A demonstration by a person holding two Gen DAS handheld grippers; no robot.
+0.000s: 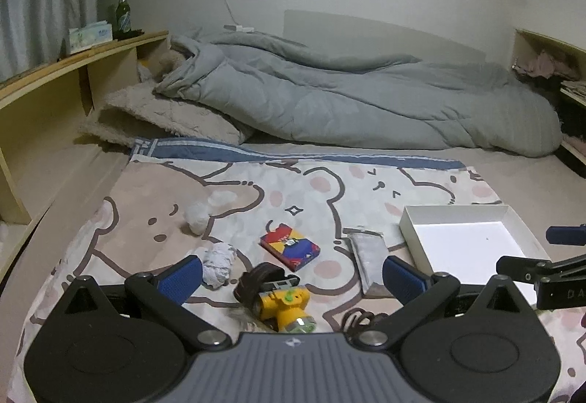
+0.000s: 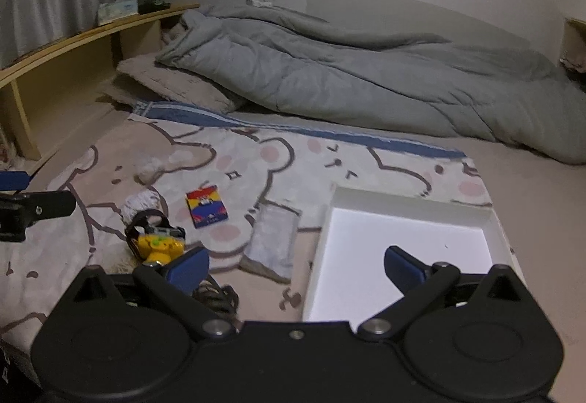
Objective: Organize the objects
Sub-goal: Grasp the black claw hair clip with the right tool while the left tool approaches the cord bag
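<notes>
On a bear-print blanket [image 1: 146,190] spread over an unmade bed, both my grippers hung wide open and empty. The yellow toy [image 1: 282,304] lay directly between the left gripper [image 1: 293,274] fingers, nearer that hand; the white box [image 2: 403,238] sat under the right gripper [image 2: 296,263]. A dark strap, possibly a watch, touched the toy.
</notes>
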